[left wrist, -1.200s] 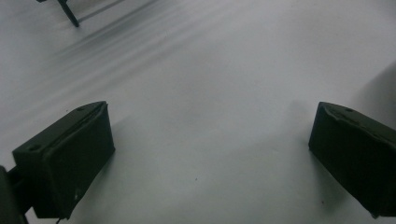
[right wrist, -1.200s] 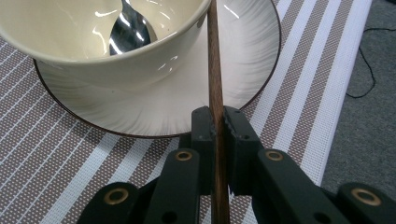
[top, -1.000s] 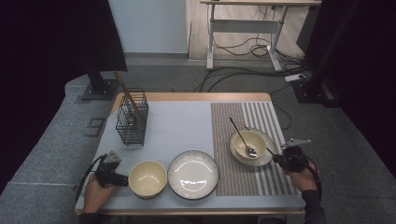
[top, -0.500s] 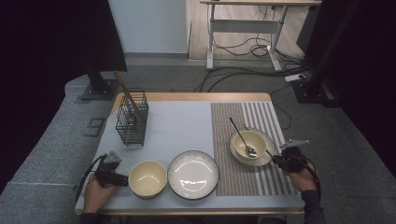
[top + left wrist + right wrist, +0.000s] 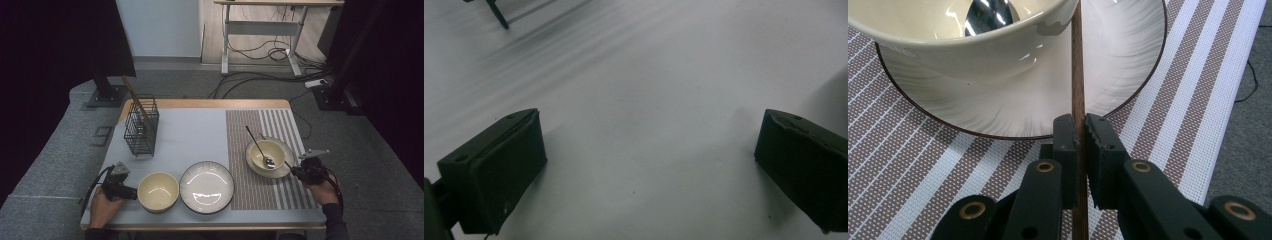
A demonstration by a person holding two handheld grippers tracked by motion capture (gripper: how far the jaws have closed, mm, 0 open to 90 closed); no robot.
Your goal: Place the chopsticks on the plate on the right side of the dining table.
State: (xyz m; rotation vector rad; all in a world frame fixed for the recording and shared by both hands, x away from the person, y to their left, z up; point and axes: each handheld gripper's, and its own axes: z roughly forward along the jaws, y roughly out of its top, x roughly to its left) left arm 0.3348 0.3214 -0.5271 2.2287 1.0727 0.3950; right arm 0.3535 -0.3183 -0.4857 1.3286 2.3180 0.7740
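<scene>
My right gripper is shut on a thin brown wooden stick, which runs up past the rim of a cream bowl. That bowl stands on a white plate and holds a metal spoon. From the high view, the right gripper sits just right of this bowl on the striped mat. My left gripper rests at the front left beside an empty cream bowl. In its own view the left gripper stands open over bare grey mat.
A large white plate lies at the front middle. A black wire basket holding wooden sticks stands at the back left. The brown striped mat covers the table's right part. The table's front edge is close to both hands.
</scene>
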